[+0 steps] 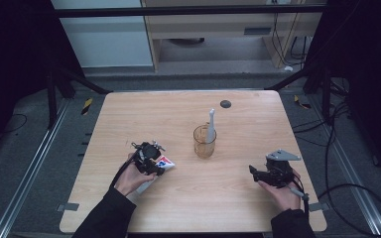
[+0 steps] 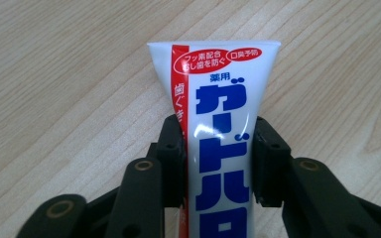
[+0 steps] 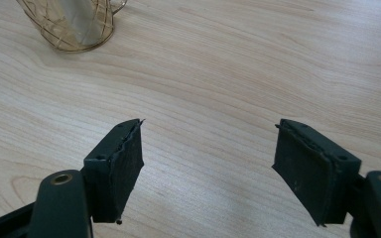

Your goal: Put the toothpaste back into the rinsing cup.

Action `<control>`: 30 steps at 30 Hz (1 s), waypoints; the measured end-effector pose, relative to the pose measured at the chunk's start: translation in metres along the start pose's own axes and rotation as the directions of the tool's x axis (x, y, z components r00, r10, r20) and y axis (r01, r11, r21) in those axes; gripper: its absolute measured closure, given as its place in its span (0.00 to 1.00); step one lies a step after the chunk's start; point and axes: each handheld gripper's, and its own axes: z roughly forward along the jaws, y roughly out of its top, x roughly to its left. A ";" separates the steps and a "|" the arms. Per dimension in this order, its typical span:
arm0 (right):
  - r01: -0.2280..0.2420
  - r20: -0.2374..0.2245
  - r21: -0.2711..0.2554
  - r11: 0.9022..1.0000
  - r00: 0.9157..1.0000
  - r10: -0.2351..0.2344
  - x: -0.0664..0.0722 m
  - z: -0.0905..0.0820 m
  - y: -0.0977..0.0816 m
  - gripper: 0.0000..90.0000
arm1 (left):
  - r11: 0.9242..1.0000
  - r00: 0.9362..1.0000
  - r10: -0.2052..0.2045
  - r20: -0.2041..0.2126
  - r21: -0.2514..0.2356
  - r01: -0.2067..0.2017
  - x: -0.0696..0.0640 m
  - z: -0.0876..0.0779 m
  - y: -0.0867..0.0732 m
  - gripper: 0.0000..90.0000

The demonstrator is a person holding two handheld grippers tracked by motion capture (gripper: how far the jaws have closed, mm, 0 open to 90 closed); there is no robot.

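White toothpaste tube [image 2: 218,124] with blue lettering sits clamped between the left gripper [image 2: 220,158] pads, crimped end projecting beyond the fingertips, while the right gripper [image 3: 208,163] stands spread wide, nothing between its pads.

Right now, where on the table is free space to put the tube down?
Free: the table behind the left gripper, and the wood between the cup and the right gripper. Crowded: around the tube and the cup.
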 end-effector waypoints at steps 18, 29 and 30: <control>-0.006 0.002 -0.006 1.000 1.000 0.006 -0.003 -0.003 -0.002 0.30 | 0.976 0.998 -0.058 0.015 -0.209 0.060 0.010 -0.054 -0.010 0.77; 0.002 0.015 -0.018 1.000 1.000 -0.002 -0.003 -0.003 -0.002 0.30 | 0.909 0.995 -0.096 -0.038 -0.411 0.072 0.009 -0.090 -0.010 0.78; 0.004 0.016 -0.018 1.000 1.000 -0.004 -0.003 -0.003 -0.002 0.30 | 0.900 0.994 -0.101 -0.047 -0.431 0.071 0.009 -0.092 -0.009 0.78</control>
